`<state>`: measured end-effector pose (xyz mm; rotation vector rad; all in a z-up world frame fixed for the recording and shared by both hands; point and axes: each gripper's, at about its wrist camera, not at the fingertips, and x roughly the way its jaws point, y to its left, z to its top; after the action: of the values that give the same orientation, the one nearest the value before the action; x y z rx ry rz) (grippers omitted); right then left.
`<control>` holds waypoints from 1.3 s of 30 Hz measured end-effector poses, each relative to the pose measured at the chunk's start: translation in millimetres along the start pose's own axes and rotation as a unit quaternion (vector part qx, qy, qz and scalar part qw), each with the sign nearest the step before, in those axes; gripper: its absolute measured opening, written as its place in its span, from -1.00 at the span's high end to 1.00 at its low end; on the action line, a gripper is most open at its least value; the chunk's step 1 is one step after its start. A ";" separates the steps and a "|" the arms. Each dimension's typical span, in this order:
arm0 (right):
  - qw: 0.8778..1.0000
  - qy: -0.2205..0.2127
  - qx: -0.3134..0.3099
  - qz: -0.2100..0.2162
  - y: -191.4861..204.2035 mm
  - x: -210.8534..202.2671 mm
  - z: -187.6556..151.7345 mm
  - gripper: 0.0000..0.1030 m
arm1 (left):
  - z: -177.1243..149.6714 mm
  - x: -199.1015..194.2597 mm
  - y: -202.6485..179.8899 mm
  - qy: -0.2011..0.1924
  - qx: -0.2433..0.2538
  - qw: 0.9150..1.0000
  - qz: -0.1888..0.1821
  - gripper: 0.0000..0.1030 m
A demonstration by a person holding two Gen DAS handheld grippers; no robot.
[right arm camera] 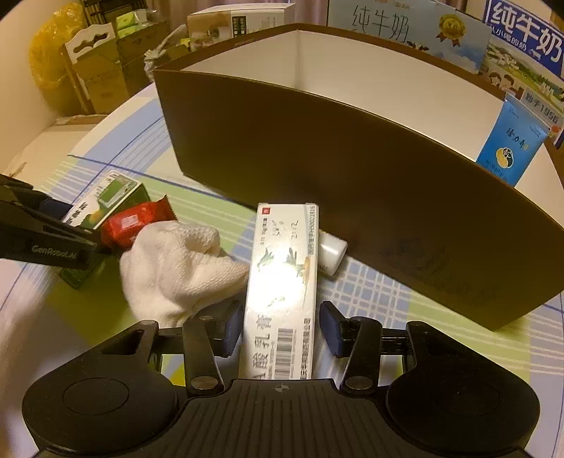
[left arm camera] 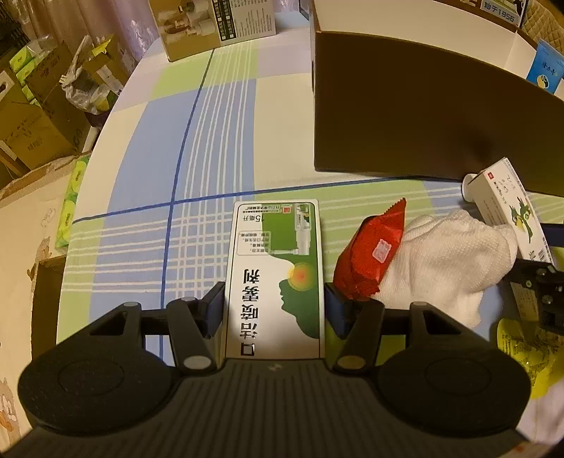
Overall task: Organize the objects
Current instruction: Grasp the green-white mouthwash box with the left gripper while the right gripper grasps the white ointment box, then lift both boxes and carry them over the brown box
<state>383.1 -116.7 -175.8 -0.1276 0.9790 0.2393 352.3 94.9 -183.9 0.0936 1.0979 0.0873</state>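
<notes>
The bench (left arm camera: 218, 116) under my cameras wears a blue, green and white checked cloth. On it stands the big brown box (right arm camera: 352, 169), open-topped with white inner walls; a blue pouch (right arm camera: 509, 148) with Chinese writing leans inside its right end. Behind the box a carton reads "纯牛奶" (right arm camera: 521, 31).

Next in size, a white knitted cloth (left arm camera: 447, 253) lies crumpled between my two tools. My left tool (left arm camera: 275, 306) points forward, low over the bench, and the green-and-white spray box (left arm camera: 278, 278) lies between its blue pads; whether they clamp it I cannot tell. Its label shows "15毫升".

My right tool (right arm camera: 282, 327) straddles the white ointment box (right arm camera: 285, 278), printed "乳膏" with a barcode; the right pad stands apart from it. A small white bottle (right arm camera: 331, 253) lies touching that box, beside the brown wall. A red snack packet (left arm camera: 373, 253) lies against the cloth.
</notes>
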 end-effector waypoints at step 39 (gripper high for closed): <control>0.993 -0.071 0.070 0.061 -22.2 -61.9 16.5 0.32 | 9.9 -50.2 20.4 -0.071 -0.043 0.996 -0.017 0.01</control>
<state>369.0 -143.5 -115.1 0.0783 0.8596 0.2872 337.9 109.0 -132.6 0.0038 0.9526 0.0956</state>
